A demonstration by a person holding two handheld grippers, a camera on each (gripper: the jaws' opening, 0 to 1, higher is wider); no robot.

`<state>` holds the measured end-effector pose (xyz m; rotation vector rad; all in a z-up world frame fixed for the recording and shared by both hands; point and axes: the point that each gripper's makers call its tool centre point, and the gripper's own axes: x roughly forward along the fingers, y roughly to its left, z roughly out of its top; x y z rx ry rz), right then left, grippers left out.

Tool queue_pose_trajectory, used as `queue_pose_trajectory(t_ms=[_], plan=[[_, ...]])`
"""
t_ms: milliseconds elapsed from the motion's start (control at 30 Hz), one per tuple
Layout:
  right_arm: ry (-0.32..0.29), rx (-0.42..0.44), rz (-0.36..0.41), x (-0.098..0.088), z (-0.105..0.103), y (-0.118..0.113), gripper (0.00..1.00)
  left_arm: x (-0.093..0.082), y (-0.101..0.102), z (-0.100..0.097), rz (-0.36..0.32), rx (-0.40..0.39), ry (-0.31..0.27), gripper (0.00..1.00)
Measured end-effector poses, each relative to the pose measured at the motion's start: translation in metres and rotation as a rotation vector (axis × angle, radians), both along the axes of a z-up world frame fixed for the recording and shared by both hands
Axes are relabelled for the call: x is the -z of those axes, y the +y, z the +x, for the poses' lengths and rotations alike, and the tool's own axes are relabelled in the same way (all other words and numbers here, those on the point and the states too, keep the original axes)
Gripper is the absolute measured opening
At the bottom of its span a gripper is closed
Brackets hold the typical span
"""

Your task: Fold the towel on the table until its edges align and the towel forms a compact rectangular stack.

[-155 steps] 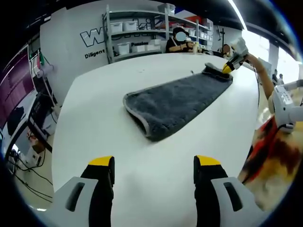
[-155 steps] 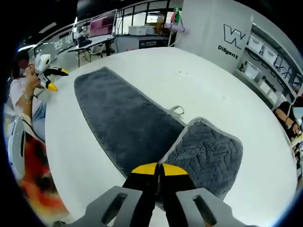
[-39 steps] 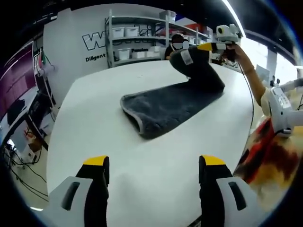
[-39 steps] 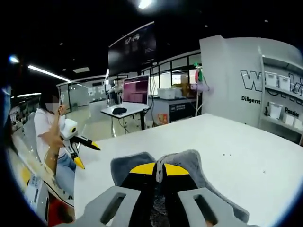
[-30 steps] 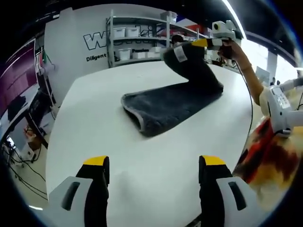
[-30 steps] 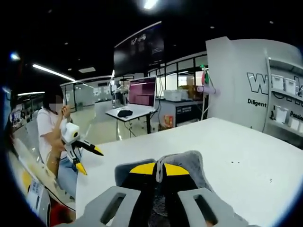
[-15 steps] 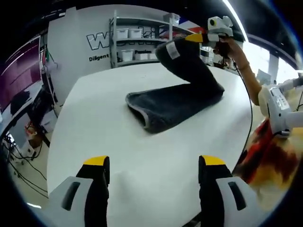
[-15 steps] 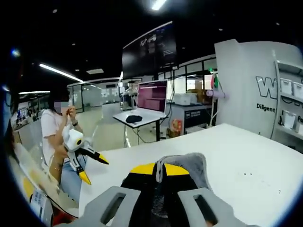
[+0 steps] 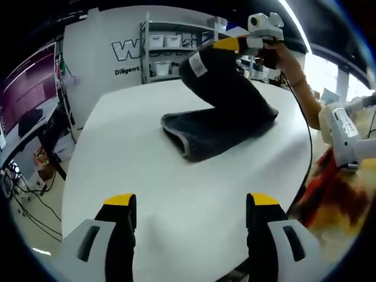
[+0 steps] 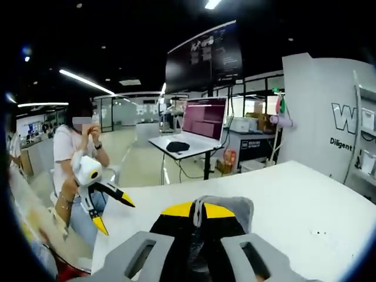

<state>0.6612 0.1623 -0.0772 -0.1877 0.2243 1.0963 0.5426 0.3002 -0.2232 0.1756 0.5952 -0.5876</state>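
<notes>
- Left gripper view: towel [image 9: 220,111] on table [image 9: 129,170], one end lifted by your right gripper [image 9: 232,44], clenched on it.
- Left gripper [image 9: 189,202] released, hovering near you.
- Step: mid-fold. Next, carry the end over to the far edge, align, release.

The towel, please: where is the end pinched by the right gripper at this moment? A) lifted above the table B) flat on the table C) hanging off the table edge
A: the right gripper holds one end of the towel raised above the table, the rest lying flat.
</notes>
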Motion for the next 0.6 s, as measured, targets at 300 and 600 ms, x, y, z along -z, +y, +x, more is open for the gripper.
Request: queue_pose_trajectory(t_ms=[300,600], plan=[[0.041,-0.052,-0.085,0.053,-0.002,0.039,0.02,0.000,0.003,-0.002,0.007,-0.006,0.006,0.75],[0.133,-0.119,-0.157,0.106,-0.013,0.065,0.03,0.004,-0.001,-0.002,0.009,0.000,0.017,0.75]])
